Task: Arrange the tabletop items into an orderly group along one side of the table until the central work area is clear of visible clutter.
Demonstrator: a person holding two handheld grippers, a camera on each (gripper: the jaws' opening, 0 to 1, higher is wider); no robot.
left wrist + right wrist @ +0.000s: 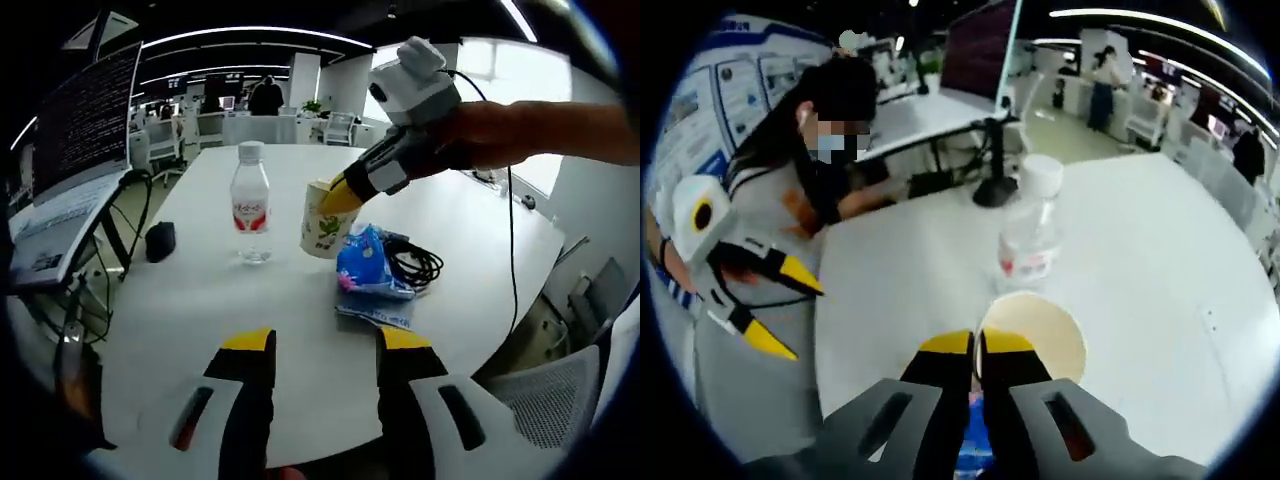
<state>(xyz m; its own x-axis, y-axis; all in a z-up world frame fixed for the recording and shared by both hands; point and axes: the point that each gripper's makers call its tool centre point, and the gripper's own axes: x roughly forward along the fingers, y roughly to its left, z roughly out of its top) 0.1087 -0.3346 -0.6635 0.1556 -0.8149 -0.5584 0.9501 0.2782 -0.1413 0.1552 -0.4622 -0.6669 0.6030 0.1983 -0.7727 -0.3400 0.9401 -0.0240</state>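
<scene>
We have the right gripper [977, 345] pinched narrow on the near rim of the upright paper cup [1032, 335], water bottle [1030, 225] just beyond it, while the left gripper [325, 345], jaws wide and holding nothing, hangs well back from both.

Open office: white round worktop [300, 330], ceiling light strips [250, 35], bright window [520, 75] far right, desks [260, 125] beyond.

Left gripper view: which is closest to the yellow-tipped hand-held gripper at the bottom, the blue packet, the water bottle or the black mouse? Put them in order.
From the left hand-held gripper:
1. Blue packet, just ahead, right.
2. Water bottle, farther back, left of centre.
3. Black mouse, far left by the table edge.
</scene>
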